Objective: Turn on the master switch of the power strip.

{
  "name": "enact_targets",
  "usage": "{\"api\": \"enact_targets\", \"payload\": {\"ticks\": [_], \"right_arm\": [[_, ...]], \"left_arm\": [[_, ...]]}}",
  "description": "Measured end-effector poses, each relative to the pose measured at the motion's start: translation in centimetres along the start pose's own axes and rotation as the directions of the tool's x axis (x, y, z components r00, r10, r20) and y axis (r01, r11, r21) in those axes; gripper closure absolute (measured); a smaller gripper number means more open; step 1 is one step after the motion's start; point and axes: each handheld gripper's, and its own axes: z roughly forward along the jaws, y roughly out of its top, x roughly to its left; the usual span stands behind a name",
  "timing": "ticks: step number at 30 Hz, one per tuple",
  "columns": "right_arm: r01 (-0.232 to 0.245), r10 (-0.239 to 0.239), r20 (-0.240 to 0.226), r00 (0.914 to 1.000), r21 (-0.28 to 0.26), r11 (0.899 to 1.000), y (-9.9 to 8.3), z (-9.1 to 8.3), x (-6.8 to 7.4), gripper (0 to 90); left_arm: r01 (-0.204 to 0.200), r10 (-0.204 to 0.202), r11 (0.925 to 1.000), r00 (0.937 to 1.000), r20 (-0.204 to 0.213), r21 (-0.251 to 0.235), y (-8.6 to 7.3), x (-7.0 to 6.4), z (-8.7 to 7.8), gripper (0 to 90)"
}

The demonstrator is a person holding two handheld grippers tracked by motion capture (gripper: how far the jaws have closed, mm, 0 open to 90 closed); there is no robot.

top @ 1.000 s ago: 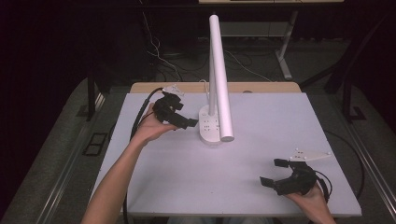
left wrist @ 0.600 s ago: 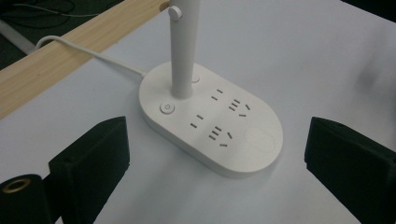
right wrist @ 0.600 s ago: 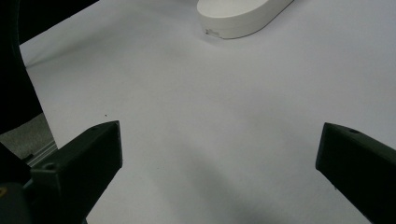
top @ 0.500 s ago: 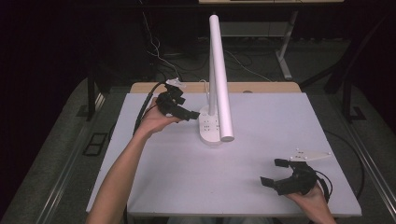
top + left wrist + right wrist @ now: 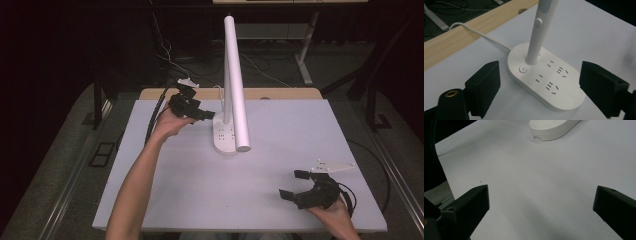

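Note:
A white desk lamp stands at the table's back centre on an oval base [image 5: 225,139] with sockets on top. Its long tube [image 5: 235,80] leans forward over the base. My left gripper [image 5: 204,113] hangs open just left of the base, jaws pointing at it. In the left gripper view the base [image 5: 549,80], its round power button [image 5: 523,69] and the stem [image 5: 539,35] lie between and beyond the wide-apart jaws of my left gripper [image 5: 544,87]. My right gripper [image 5: 291,184] rests open low over the front right of the table, holding nothing. My right gripper [image 5: 541,210] has the base [image 5: 551,127] far ahead of it.
The white table [image 5: 300,130] has a wooden strip [image 5: 285,93] along its back edge. The lamp's white cord [image 5: 481,35] runs off over that strip. A black cable [image 5: 152,120] loops from my left gripper toward the table's left edge.
My left gripper has moved a little farther back and closer to the lamp base. The right gripper has stayed in place.

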Motion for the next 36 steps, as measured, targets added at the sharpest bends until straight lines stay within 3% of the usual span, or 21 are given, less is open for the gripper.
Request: {"api": "enact_targets", "payload": {"ticks": [7,13,17,21,24,25,29,31,33,36], "right_arm": [[0.003,-0.003,-0.005,1.0000,0.005,1.000,0.0,0.1,0.0,0.0],[0.002,-0.002,-0.008,1.0000,0.007,1.000,-0.1,0.1,0.0,0.0],[0.002,-0.002,-0.005,1.0000,0.004,1.000,-0.1,0.0,0.0,0.0],[0.001,-0.001,-0.005,1.0000,0.004,1.000,-0.1,0.0,-0.1,0.0],[0.004,-0.004,-0.006,1.0000,0.005,1.000,-0.1,0.0,0.0,0.0],[0.006,-0.006,-0.006,1.0000,0.004,1.000,-0.1,0.0,0.0,0.0],[0.006,-0.006,-0.010,0.9999,0.004,1.000,-0.1,0.1,0.1,0.0],[0.011,-0.011,-0.009,0.9999,0.005,1.000,0.0,0.1,0.1,0.0],[0.007,-0.007,-0.014,0.9999,0.005,1.000,0.0,0.2,0.1,0.0],[0.010,-0.009,-0.016,0.9998,0.009,1.000,0.0,0.2,0.2,0.0]], "left_arm": [[0.079,-0.079,0.9965,0.9968,0.016,-0.027,-0.3,0.9,1.2,25.0],[0.141,-0.140,0.9868,0.9900,0.018,-0.080,-0.5,1.6,2.2,35.7],[0.171,-0.171,0.9815,0.9853,0.007,-0.087,-0.6,1.9,2.8,40.8],[0.186,-0.187,0.9785,0.9824,0.004,-0.088,-0.7,1.9,3.5,46.1],[0.183,-0.184,0.9793,0.9829,-0.004,-0.086,-0.8,1.9,4.0,46.7],[0.172,-0.173,0.9827,0.9849,-0.011,-0.069,-0.8,1.9,4.1,48.3],[0.188,-0.189,0.9798,0.9820,-0.006,-0.068,-0.9,1.8,4.9,53.5],[0.172,-0.172,0.9844,0.9850,-0.011,-0.039,-1.0,2.0,5.2,54.8],[0.201,-0.202,0.9784,0.9794,-0.011,-0.049,-1.2,1.9,5.7,56.4],[0.201,-0.201,0.9790,0.9795,-0.010,-0.036,-1.4,2.0,6.1,59.5]]}}
